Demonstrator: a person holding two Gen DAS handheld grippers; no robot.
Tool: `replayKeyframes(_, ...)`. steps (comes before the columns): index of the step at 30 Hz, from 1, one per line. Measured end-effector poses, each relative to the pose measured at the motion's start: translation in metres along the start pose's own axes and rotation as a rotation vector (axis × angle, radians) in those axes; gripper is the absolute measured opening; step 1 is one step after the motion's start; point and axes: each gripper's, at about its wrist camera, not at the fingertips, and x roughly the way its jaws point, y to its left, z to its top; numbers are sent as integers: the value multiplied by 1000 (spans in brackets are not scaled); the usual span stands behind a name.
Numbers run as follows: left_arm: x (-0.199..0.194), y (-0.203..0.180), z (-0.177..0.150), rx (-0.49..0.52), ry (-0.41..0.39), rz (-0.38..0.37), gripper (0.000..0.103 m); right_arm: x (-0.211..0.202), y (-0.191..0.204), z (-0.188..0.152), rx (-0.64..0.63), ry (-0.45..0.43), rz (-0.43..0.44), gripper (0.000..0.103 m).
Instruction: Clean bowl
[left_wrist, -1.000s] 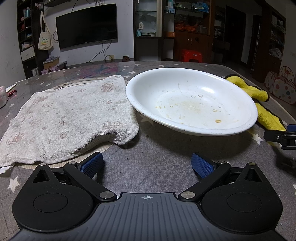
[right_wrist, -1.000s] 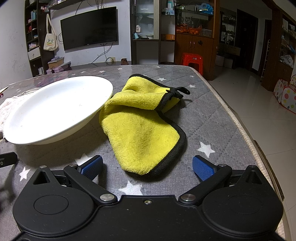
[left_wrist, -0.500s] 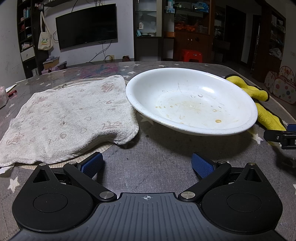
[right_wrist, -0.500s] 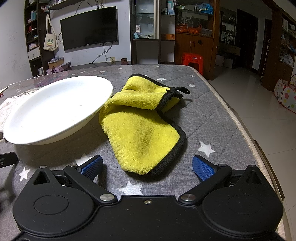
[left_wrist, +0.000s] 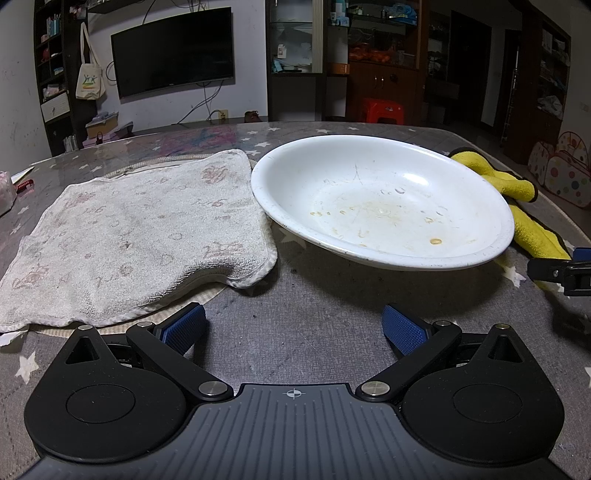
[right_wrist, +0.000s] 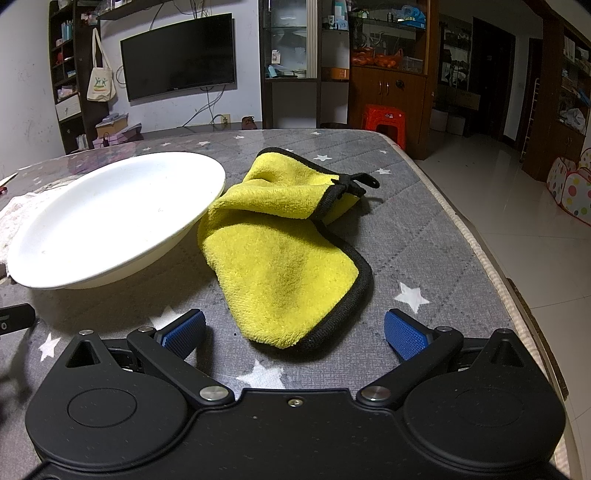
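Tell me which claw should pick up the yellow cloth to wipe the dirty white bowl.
Right. The right claw is open with the yellow microfibre cloth lying directly ahead between its fingers. The left claw, also open, faces the stained white bowl, so it looks better placed to steady it.

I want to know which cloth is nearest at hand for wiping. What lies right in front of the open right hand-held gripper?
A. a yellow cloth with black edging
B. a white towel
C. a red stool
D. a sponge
A: in the right wrist view the yellow cloth lies on the table just ahead of the open right hand-held gripper, beside the white bowl.
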Motion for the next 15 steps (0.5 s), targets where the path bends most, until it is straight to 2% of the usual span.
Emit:
replayKeyframes(4, 0, 0, 0, 1, 0, 1, 103, -6, -9, 0, 25, -35, 42, 103)
replayKeyframes(8, 0, 0, 0, 1, 0, 1, 103, -6, -11, 2, 19, -26, 70, 103)
replayKeyframes(15, 2, 0, 1, 4, -1, 4, 103, -7, -10, 16, -26, -46, 104, 94)
